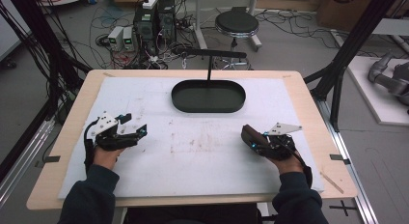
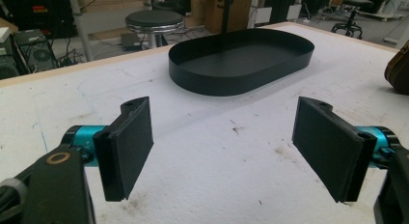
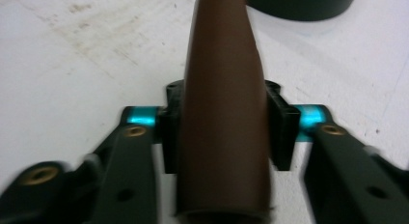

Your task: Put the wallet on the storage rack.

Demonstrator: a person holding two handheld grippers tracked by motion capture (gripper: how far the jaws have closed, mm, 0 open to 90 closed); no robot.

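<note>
A: Gripping a smooth brown tapered object (image 3: 223, 108), the right gripper (image 1: 254, 137) has its jaws closed against both of its sides, above the white foam mat (image 1: 202, 151).

B: And the left gripper (image 2: 222, 147)?

A: Jaws spread wide, nothing between them, low over the mat. The black oval metal tray (image 2: 241, 60) sits beyond, at the table's far middle.

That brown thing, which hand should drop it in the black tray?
The right gripper: its jaws are already clamped on the brown thing. The left gripper is open and holds nothing. The tray lies ahead of both.
</note>
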